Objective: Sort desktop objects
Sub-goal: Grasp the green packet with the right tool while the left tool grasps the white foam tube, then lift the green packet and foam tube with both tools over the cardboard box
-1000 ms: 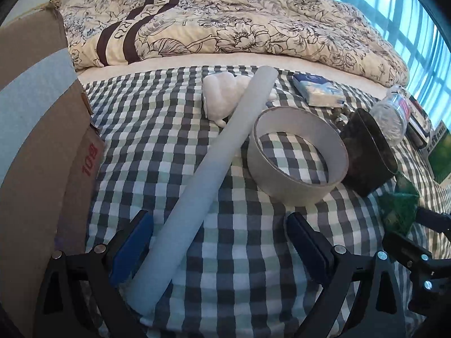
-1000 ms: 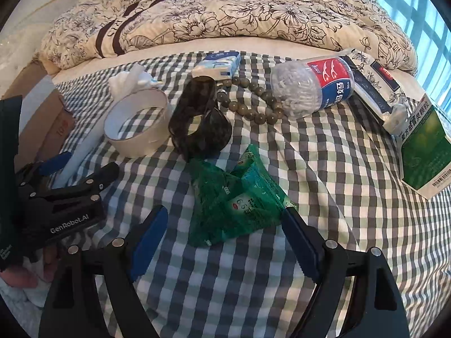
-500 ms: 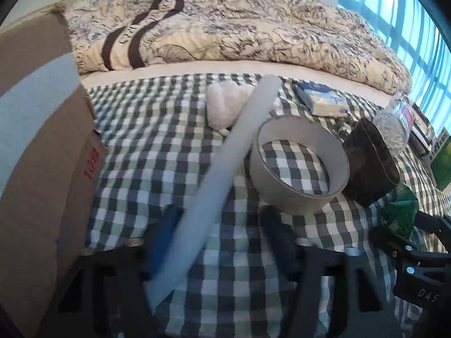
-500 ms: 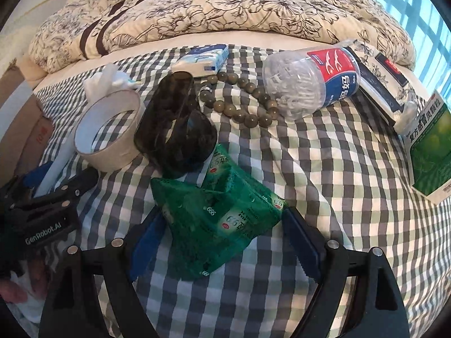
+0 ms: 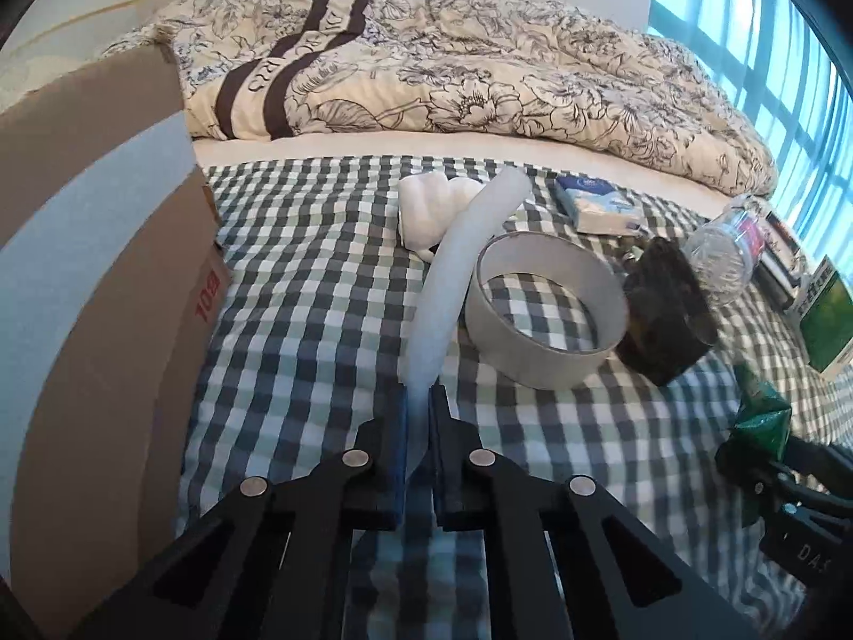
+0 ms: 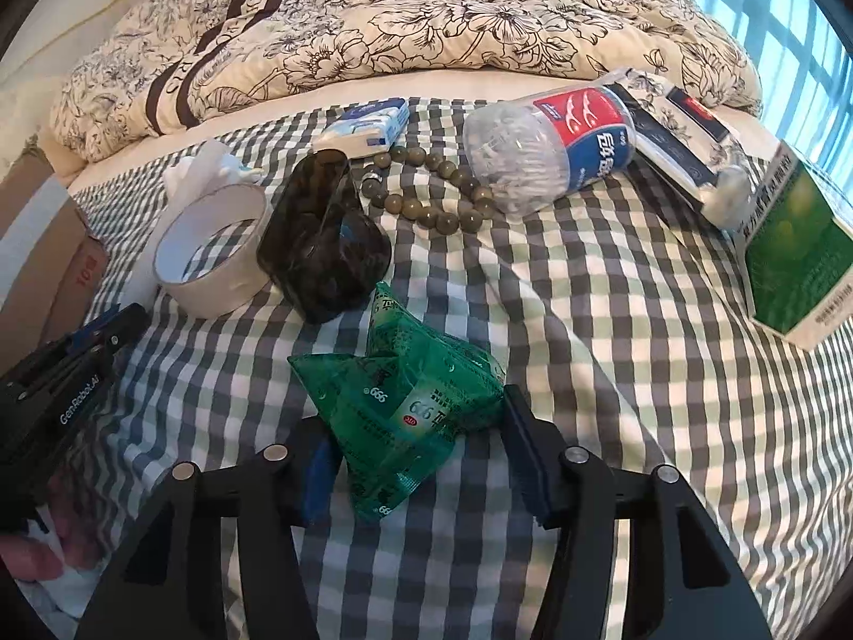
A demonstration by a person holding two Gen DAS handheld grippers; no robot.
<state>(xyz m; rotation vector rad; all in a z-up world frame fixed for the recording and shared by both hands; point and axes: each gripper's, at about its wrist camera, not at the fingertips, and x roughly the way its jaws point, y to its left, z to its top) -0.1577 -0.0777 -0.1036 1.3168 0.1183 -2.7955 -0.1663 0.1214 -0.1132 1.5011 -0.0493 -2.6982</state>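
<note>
Left wrist view: a cardboard box (image 5: 90, 277) stands at the far left on the checked cloth (image 5: 320, 288). The left gripper (image 5: 418, 410) has its jaws pinched together on the near end of a long white foam tube (image 5: 453, 266), which runs away from the camera toward a crumpled white tissue (image 5: 426, 208). Just right of the tube, touching it, lies a roll of tape (image 5: 544, 309) flat on the cloth, then a dark translucent container (image 5: 666, 314) leaning against the roll. Beyond them sit a blue-and-white tissue pack (image 5: 592, 200) and a clear plastic bottle (image 5: 730, 250) on its side. A floral quilt (image 5: 480, 69) is heaped along the back.

Right wrist view: the other gripper shows at the left edge, its jaws drawn in. Further right are the tape roll, the dark container, a string of green beads (image 6: 432, 197) and the bottle. In the foreground the right gripper (image 6: 421, 458) straddles a green foil sachet pack (image 6: 405, 394); its jaws stand partly open, each pad close beside the pack, and whether they press it I cannot tell. At the far right lies a green box (image 6: 794, 266).
</note>
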